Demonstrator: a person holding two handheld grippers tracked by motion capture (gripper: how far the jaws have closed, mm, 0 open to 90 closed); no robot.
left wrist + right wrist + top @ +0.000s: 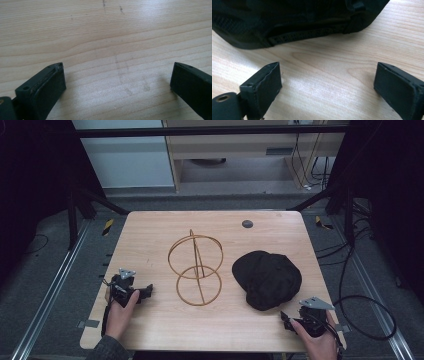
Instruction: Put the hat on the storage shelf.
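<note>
A black cap [267, 278] lies on the right half of the wooden table [150, 227]. Left of it stands a thin wire stand [195, 269] made of two rings on crossing rods. My right gripper [286, 317] rests near the table's front right corner, just in front of the cap, jaws wide apart with bare wood between them. In the right gripper view the cap [294, 20] with its perforated back strap lies right ahead of the open right gripper [328, 82]. My left gripper [148, 290] sits at the front left, open, left of the stand; the left gripper [117, 80] faces bare wood.
A small dark round disc [247, 224] is set in the table near its far edge. Cables [365, 315] trail on the floor at the right. Metal rails run along both sides of the table.
</note>
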